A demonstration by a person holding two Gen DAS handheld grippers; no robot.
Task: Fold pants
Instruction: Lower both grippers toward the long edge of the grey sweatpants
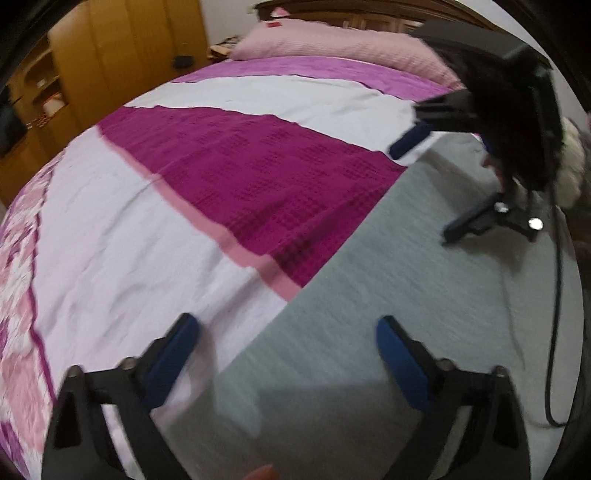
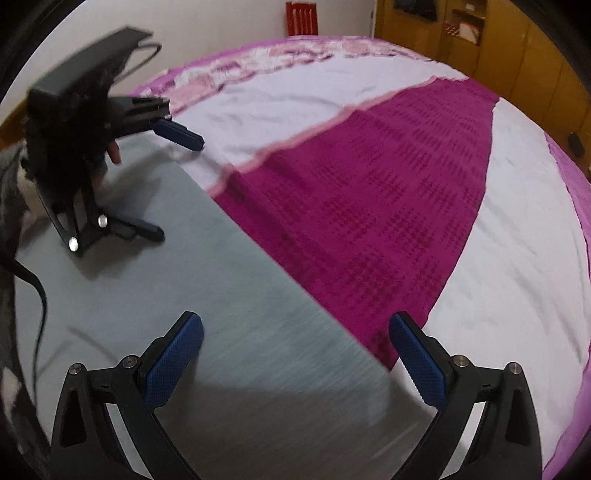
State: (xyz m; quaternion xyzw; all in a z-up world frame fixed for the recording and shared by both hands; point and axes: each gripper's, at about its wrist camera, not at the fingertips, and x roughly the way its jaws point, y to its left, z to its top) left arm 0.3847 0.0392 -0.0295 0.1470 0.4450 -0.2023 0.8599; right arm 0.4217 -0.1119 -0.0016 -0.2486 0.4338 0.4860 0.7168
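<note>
Bed (image 1: 110, 258) with a white, pink and magenta patchwork cover carries the grey pants (image 1: 388, 295), spread flat along its near side.

Step in hand, as judged: approach for a grasp; no fold is visible yet. Left tool (image 1: 288, 354) hangs over the pants' edge, jaws apart, nothing between them. Right tool (image 2: 295, 350) likewise: jaws apart and empty above the grey cloth.

Next move calls for lowering both onto the edge and pinching only the cloth.

Left view alone shows the pillow (image 1: 332, 48); right view alone shows a red object (image 2: 301, 16) by the wall.
</note>
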